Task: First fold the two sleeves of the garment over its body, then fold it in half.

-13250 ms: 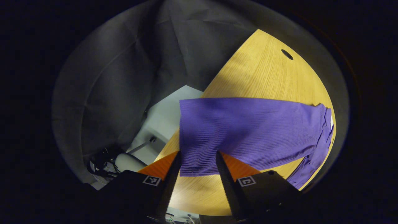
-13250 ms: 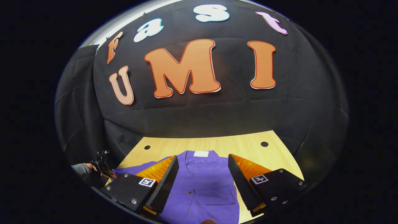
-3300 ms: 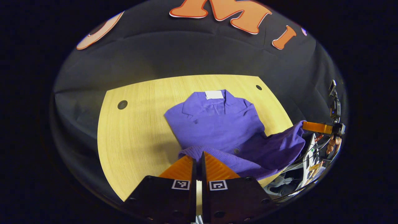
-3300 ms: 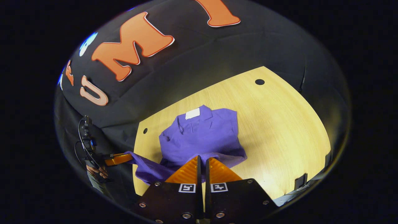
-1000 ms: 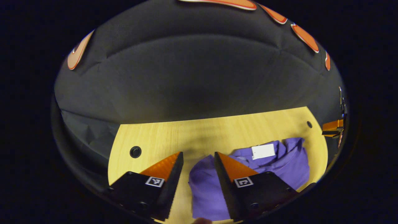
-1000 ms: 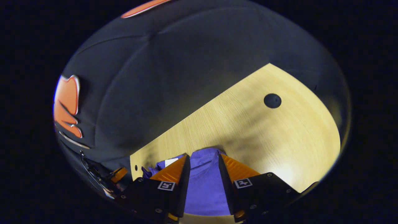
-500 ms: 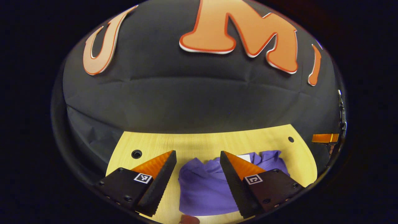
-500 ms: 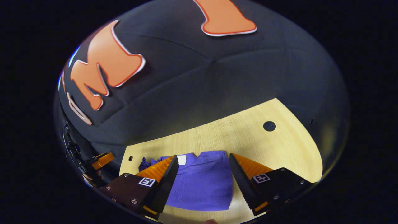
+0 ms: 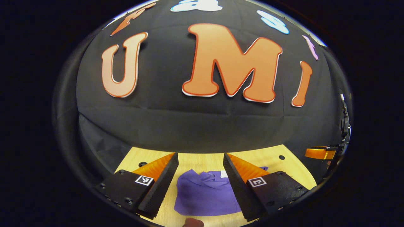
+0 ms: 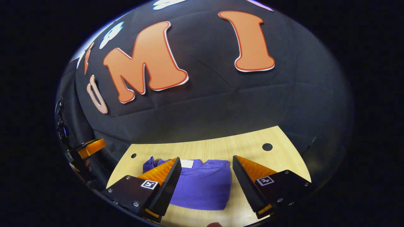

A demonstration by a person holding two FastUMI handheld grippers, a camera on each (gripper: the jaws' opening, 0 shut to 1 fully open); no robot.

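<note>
left gripper view: right side of purple garment (image 9: 205, 194) hidden behind the left gripper's (image 9: 201, 186) right finger; white tag mostly covered. far right gripper (image 9: 320, 153) cut by the picture's edge, spread unreadable. right gripper view: garment's left part behind the right gripper's (image 10: 206, 186) left finger; sleeve folds too small to tell; far left gripper (image 10: 91, 147) partly cut off.

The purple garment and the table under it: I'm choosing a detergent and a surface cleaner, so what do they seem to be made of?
The purple garment looks like a soft matte knit, possibly cotton; it lies in rounded folds without shine, though the weave is too small to confirm. The table looks like pale wood or wood-look laminate: fine straight grain lines and a smooth, slightly glossy top with round dark holes.
</note>
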